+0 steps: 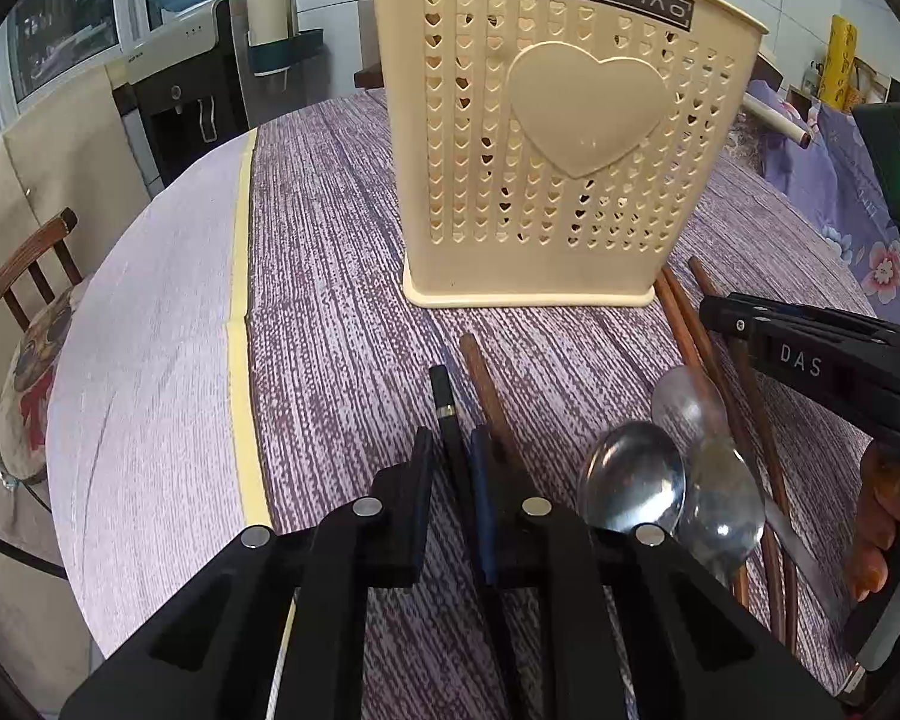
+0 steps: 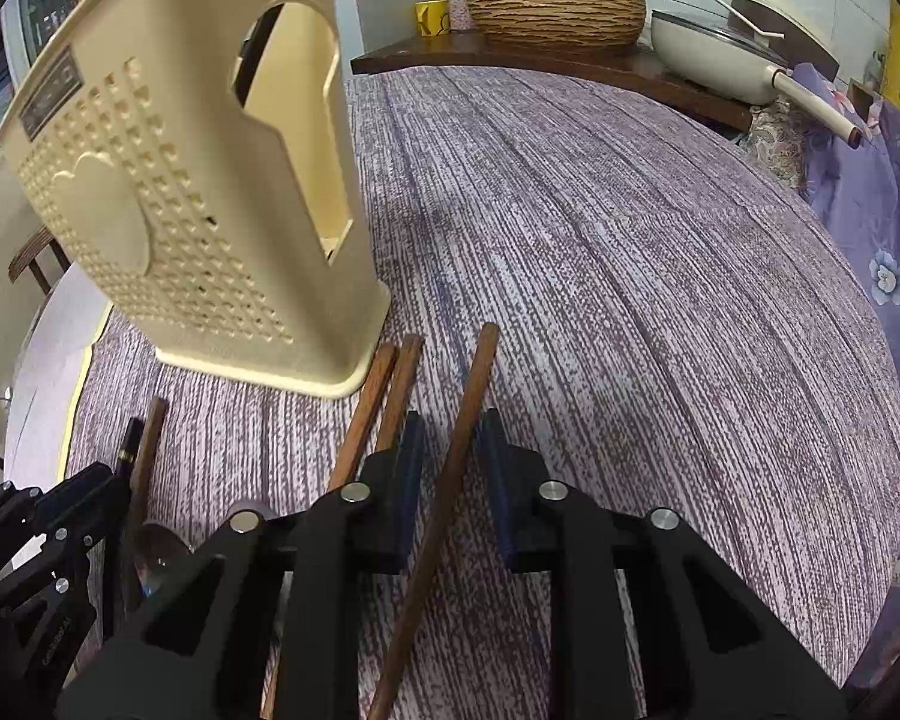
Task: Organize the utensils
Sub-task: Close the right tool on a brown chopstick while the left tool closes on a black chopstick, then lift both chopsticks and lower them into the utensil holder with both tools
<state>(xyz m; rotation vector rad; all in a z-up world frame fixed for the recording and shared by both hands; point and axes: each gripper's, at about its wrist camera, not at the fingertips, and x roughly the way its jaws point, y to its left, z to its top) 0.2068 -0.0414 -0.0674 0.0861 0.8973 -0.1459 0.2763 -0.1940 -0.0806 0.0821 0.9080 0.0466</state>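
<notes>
A cream perforated utensil holder (image 1: 546,138) with a heart on its front stands on the purple tablecloth; it also shows in the right wrist view (image 2: 210,210). My left gripper (image 1: 459,456) is open around a black chopstick (image 1: 444,396), with a brown chopstick (image 1: 480,378) beside it. Two steel spoons (image 1: 636,474) and several brown chopsticks (image 1: 684,312) lie to its right. My right gripper (image 2: 450,444) is open around a brown chopstick (image 2: 468,408) lying on the cloth; two more brown chopsticks (image 2: 384,396) lie just left of it.
A wooden shelf (image 2: 510,60) with a woven basket, a pan and bottles is at the table's far edge. A chair (image 1: 30,264) stands left of the table. A water dispenser (image 1: 174,84) stands behind. Floral fabric (image 2: 888,240) lies at the right.
</notes>
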